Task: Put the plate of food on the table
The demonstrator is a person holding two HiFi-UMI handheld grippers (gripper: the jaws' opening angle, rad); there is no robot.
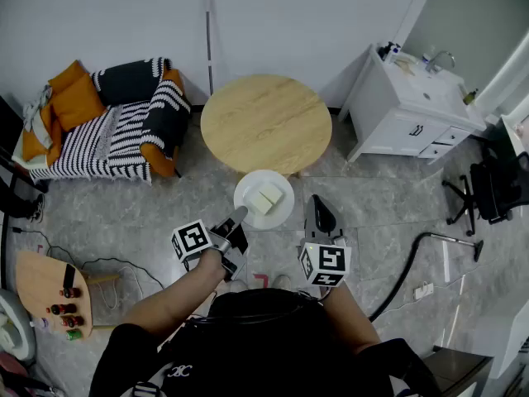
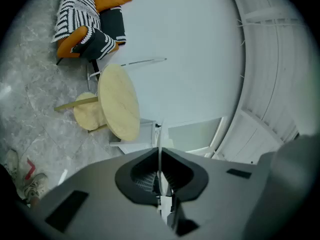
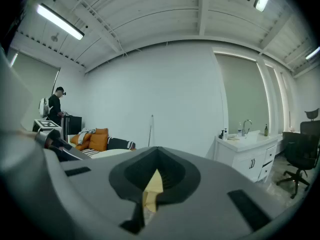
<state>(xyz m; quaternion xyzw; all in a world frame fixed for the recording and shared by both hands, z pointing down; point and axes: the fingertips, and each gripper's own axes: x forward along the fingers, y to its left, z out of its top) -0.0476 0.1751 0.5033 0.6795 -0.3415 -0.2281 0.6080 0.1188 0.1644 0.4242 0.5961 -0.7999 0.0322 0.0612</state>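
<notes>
Head view: at the far left a small wooden side table point(image 1: 41, 281) carrying small bottles point(image 1: 63, 309) is seen. Beyond it stands a sofa point(image 1: 99, 143) draped in a black-and-white striped throw, with orange cushions point(image 1: 70, 98) on it. Further right, a round wooden table point(image 1: 266, 124) stands against the white wall, its top bare. A white plate point(image 1: 266, 179) is held in the air over the grey floor, just at the near edge of that table and not on it. Pale blocks of food point(image 1: 266, 198) lie on it.

The plate's near-left rim is pinched by the left gripper point(image 1: 240, 214). In the left gripper view the jaws are pressed together on the plate, which is seen edge-on as a thin white line between them. The right gripper point(image 1: 317, 203) is held just beside the plate's right edge, and no contact can be made out. In the right gripper view its jaws are parted by a narrow gap. A yellowish wood tone shows through it, and nothing is gripped.

To the right, a white vanity cabinet point(image 1: 405, 118) with a sink is set against the wall. A black hose point(image 1: 409, 263) lies on the floor, and a black office chair point(image 1: 488, 190) stands at the far right.
</notes>
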